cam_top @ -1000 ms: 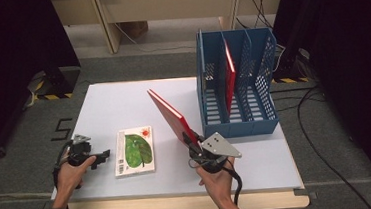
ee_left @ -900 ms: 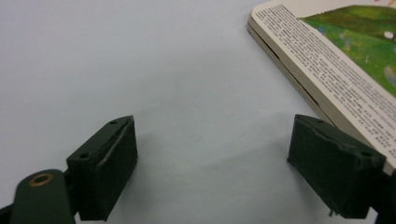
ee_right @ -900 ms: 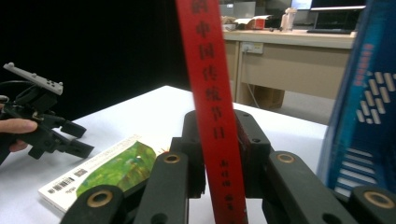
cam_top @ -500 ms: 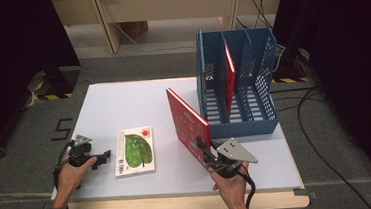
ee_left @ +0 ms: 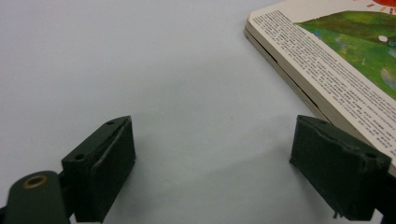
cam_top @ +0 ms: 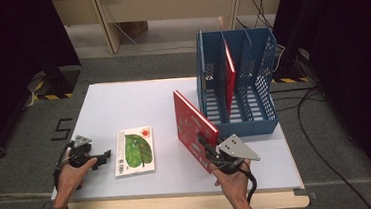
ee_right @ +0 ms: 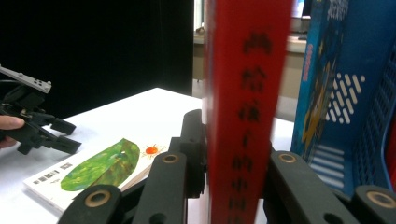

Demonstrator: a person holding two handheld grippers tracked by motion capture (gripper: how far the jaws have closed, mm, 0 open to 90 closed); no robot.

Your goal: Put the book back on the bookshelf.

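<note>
The right tongs [cam_top: 211, 151] are clamped on the lower edge of a red book [cam_top: 193, 125], which stands nearly upright above them, just in front of the blue file rack [cam_top: 239, 125]; in the right gripper view the spine [ee_right: 245, 107] runs straight up between the two jaws. The left tongs [cam_top: 97, 158] rest low on the counter [cam_top: 123, 104] with jaws spread wide and nothing between them, having just been opening; the green leaf picture book [cam_top: 136, 150] lies flat just to their right, its corner beside one jaw in the left gripper view [ee_left: 322, 60].

The step in hand looks like filing the red book into the rack. To do it well, keep the book vertical and its face parallel to the dividers, lift it clear of the low front wall, and aim for an open slot (the one just beyond the tongs seems free). Keep hold until the bottom edge rests on the rack floor, or it may tip.

Count: three books — one held, one flat, one red one already in the rack [cam_top: 229, 73] — one rack, two tongs.
</note>
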